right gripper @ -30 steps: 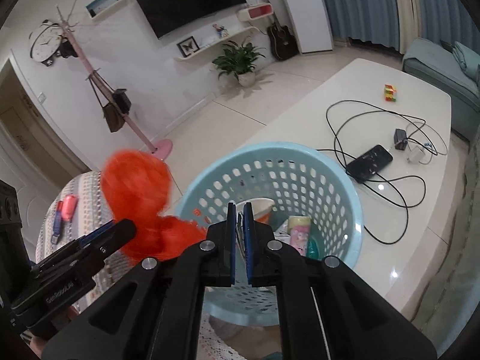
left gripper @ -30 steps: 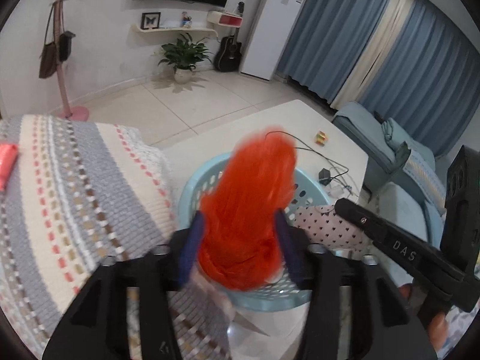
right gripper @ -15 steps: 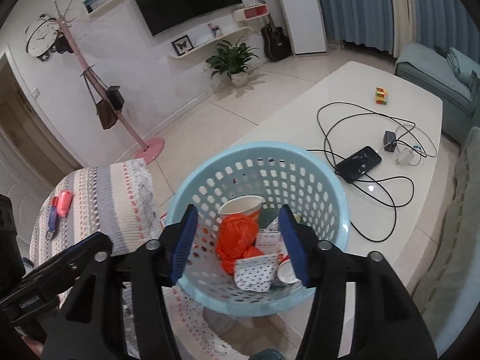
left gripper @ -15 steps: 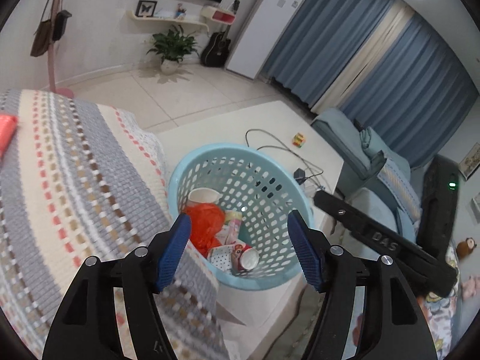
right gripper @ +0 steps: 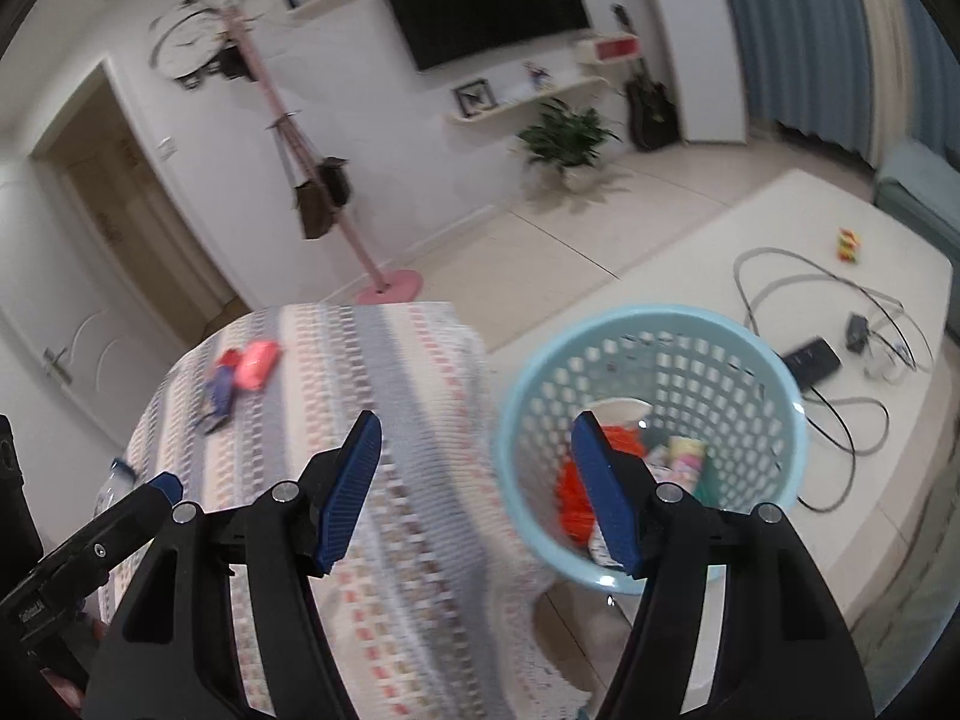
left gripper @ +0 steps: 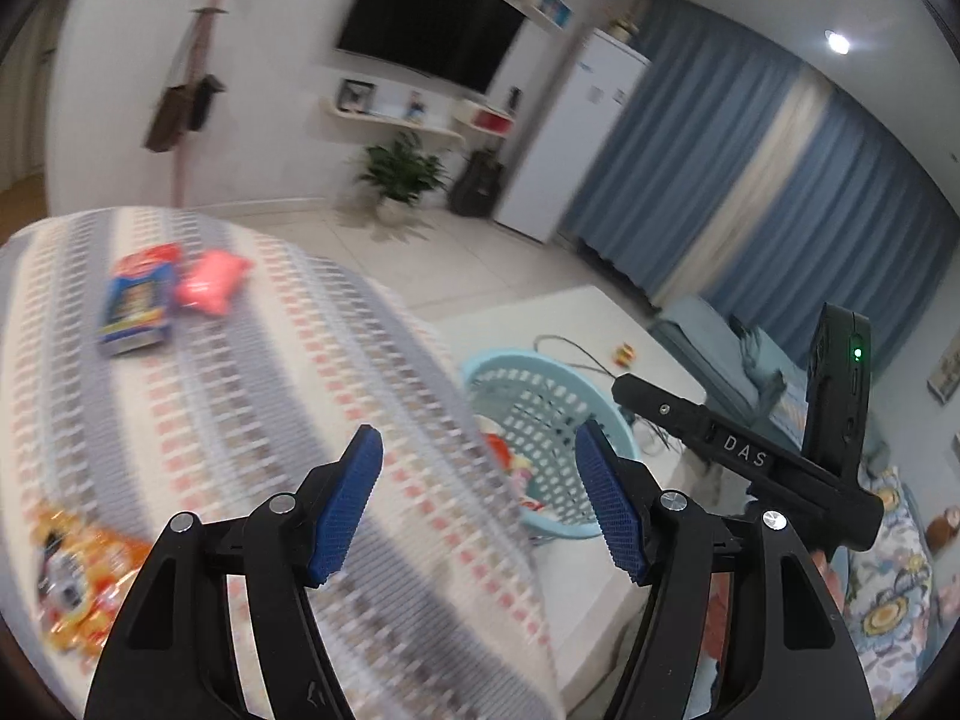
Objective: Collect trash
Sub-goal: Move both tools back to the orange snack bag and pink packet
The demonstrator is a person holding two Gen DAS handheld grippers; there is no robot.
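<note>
Left wrist view
Surface: a striped woven cloth in grey, cream and pink (left gripper: 252, 420) is seen spread over a rounded piece of furniture; the picture is blurred by motion.
Room: a white tiled floor (left gripper: 480, 258), a black wall-mounted television (left gripper: 429, 36), a green potted plant (left gripper: 399, 177) and long blue curtains (left gripper: 780, 192) are shown behind.
Left gripper (left gripper: 480, 501): it is held released, blue pads wide apart, nothing between them, above the cloth's edge.
Trash on cloth: a blue snack packet (left gripper: 137, 309) lies just beside a pink wrapper (left gripper: 211, 284); an orange-yellow crinkled packet (left gripper: 78, 576) lies at the lower left.
Basket: a pale blue perforated plastic basket (left gripper: 552, 384) stands on a white low table (left gripper: 600, 318), partly hidden by the cloth and the right-hand pad.
In the way: the black body of the right gripper (left gripper: 744, 456) crosses the right side.

Right wrist view
Right gripper (right gripper: 474, 492): it is held released, empty, straddling the cloth's edge and the basket's rim.
Basket contents: an orange crumpled plastic bag (right gripper: 573, 495), a white paper cup (right gripper: 621, 411) and a pastel carton (right gripper: 684, 456) are seen inside, partly behind the right pad.
Table: a black phone (right gripper: 813, 360), black cables (right gripper: 828, 408) and a small colourful cube (right gripper: 849, 245) lie well apart from the basket.
Room: a pink coat stand (right gripper: 312, 180) with brown bags is placed by the white wall.
</note>
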